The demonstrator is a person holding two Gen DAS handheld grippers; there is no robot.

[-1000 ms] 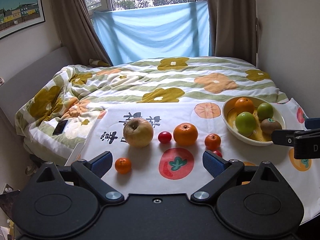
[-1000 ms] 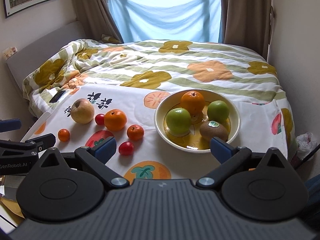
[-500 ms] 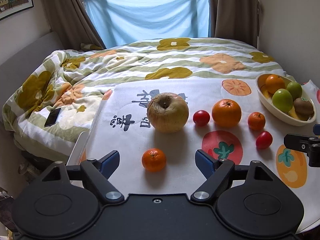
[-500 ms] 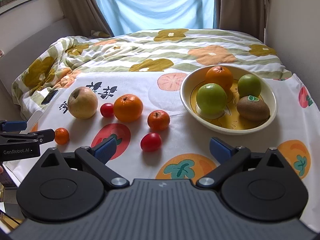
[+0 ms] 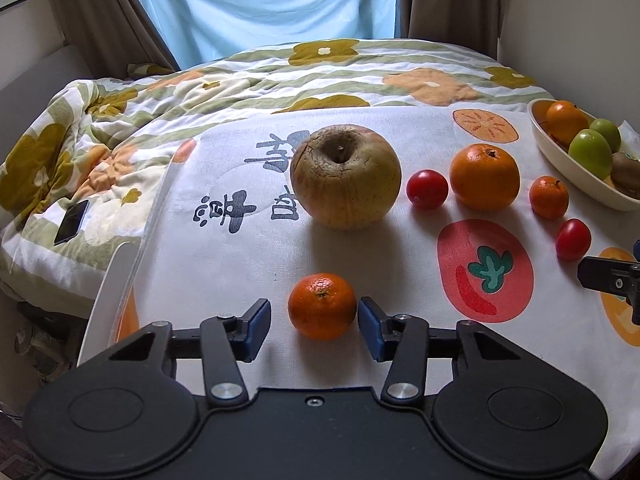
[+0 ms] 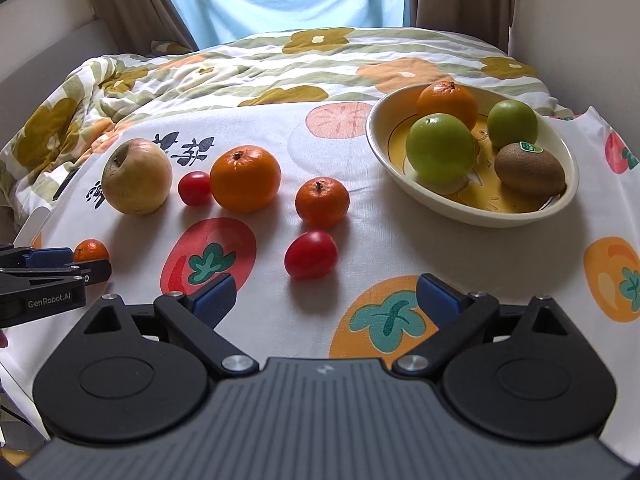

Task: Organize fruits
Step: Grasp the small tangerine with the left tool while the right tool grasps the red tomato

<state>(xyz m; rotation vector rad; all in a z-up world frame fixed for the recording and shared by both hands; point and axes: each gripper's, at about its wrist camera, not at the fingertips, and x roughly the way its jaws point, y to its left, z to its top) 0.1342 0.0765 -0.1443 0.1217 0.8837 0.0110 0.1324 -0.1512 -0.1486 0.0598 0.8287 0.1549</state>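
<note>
Left hand-held gripper (image 5: pixel 314 322) closing around small mandarin (image 5: pixel 322 306) near the surface's front-left edge, pads not yet touching, presumably for transfer to bowl (image 6: pixel 520 216) at far right; right hand-held gripper (image 6: pixel 326 298) spread, empty, short of red tomato (image 6: pixel 311 254).

Left wrist view: rides behind my fingers (image 5: pixel 256 326), angled down, close over the worktop (image 5: pixel 248 280)'s left end. Right wrist view: same tilt, further right. Shared: the loose fruit, bowl (image 6: pixel 472 210), bed beyond.
</note>
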